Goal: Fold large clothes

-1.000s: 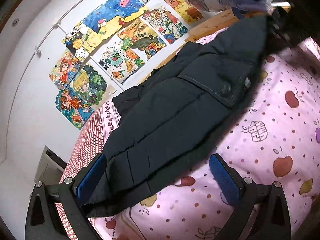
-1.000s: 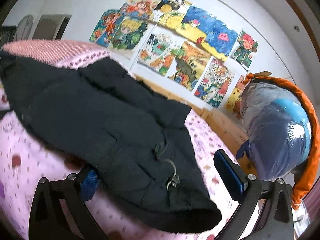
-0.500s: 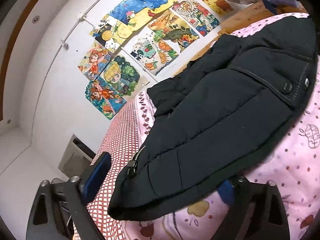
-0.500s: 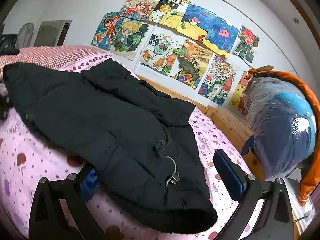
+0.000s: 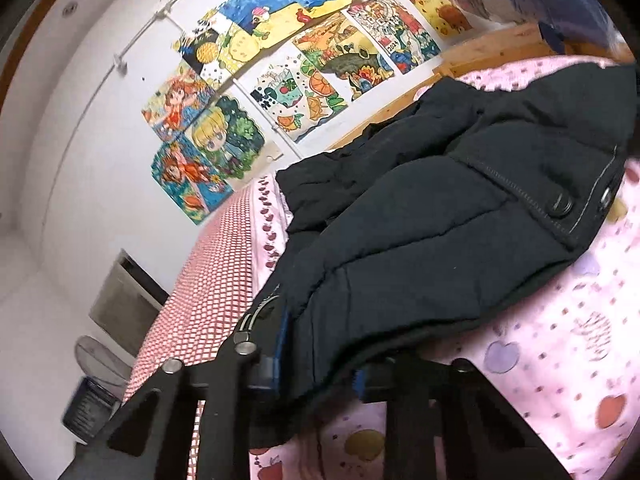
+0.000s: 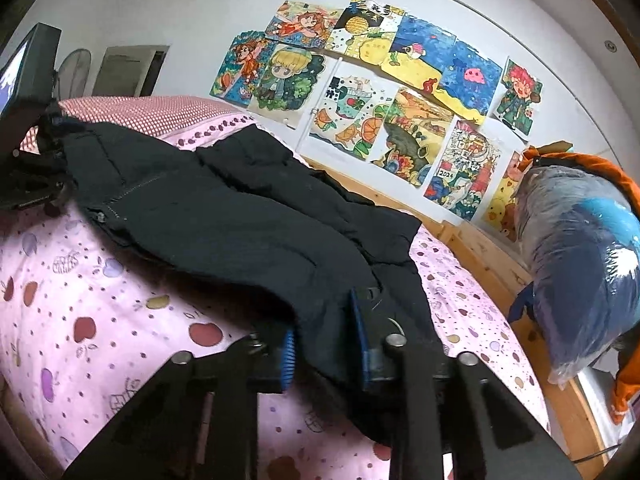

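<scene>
A large black padded jacket (image 5: 432,232) lies spread across the pink fruit-print bedsheet (image 5: 560,360). My left gripper (image 5: 318,364) is shut on the jacket's near hem corner, blue pads pressing the fabric from both sides. In the right wrist view the same jacket (image 6: 248,216) stretches across the bed (image 6: 100,304), and my right gripper (image 6: 324,344) is shut on its near corner beside a cord toggle. The left gripper (image 6: 32,160) shows at the far left of that view, holding the jacket's other end.
Colourful drawings (image 6: 380,92) cover the white wall behind the bed. A wooden bed frame (image 6: 480,248) runs along the wall. A plastic-wrapped blue bundle (image 6: 580,264) stands at the right end. A red checked cover (image 5: 208,292) lies at the left end.
Both grippers were open around the jacket's corners a second ago. Both have closed on the fabric, and the corners are slightly raised.
</scene>
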